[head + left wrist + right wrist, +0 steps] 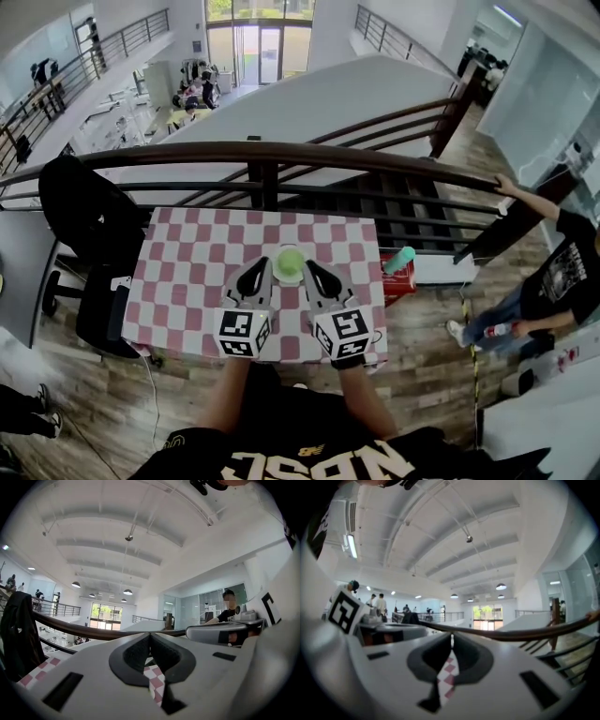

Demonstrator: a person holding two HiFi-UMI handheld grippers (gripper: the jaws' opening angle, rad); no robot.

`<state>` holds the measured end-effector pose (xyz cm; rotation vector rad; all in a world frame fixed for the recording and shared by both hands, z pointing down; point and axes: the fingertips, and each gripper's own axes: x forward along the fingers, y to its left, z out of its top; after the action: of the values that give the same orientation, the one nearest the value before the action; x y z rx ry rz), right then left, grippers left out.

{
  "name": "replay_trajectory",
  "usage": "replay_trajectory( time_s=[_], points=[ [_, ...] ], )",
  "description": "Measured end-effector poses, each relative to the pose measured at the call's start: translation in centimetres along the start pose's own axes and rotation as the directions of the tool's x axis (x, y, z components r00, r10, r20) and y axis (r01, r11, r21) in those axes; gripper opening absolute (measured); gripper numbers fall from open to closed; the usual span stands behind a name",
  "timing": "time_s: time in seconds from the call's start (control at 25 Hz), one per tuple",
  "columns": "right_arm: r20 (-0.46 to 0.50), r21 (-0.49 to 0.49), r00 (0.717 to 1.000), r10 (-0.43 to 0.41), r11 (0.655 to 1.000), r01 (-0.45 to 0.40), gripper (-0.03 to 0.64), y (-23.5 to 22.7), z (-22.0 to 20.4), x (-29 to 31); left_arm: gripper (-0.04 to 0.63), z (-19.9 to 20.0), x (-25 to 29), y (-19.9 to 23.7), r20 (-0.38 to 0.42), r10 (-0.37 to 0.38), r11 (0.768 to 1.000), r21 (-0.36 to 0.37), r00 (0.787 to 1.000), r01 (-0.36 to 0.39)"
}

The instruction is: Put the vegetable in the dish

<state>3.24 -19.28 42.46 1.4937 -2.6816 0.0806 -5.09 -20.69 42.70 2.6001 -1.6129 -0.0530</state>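
Observation:
A round pale green vegetable [290, 262] lies in a small white dish [278, 276] on the table with the red and white checked cloth [187, 272], near its front middle. My left gripper [263, 267] hangs just left of the dish, shut, with nothing between its jaws. To the right of the dish my right gripper [310, 269] is shut and empty as well. In the left gripper view the jaws of the left gripper [150, 635] meet, with only checked cloth [157, 681] showing below them. The right gripper view shows the right gripper [452, 637] the same way. Neither gripper view shows the dish.
A red box [401, 281] with a teal cup [400, 259] stands off the table's right edge. At the left is a black chair [82, 217] draped with a jacket. A dark curved railing [281, 155] runs behind the table. A person [553, 281] stands at the right.

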Motion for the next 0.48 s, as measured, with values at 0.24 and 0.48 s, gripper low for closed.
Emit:
replay_trajectory(
  time_s=[0.24,0.48],
  points=[
    [0.022,0.000,1.000,-0.007,1.000,0.007,0.025,1.0,0.5,-1.8,0.023,0.6,-1.4,-2.1,0.009,-0.025,0.998,0.057,1.000,0.024],
    [0.031,-0.011,0.999,-0.011,1.000,0.011,0.025,1.6,0.3,-3.0,0.023,0.3,-2.0,-3.8,0.001,-0.052,0.996,0.069,0.999,0.052]
  ],
)
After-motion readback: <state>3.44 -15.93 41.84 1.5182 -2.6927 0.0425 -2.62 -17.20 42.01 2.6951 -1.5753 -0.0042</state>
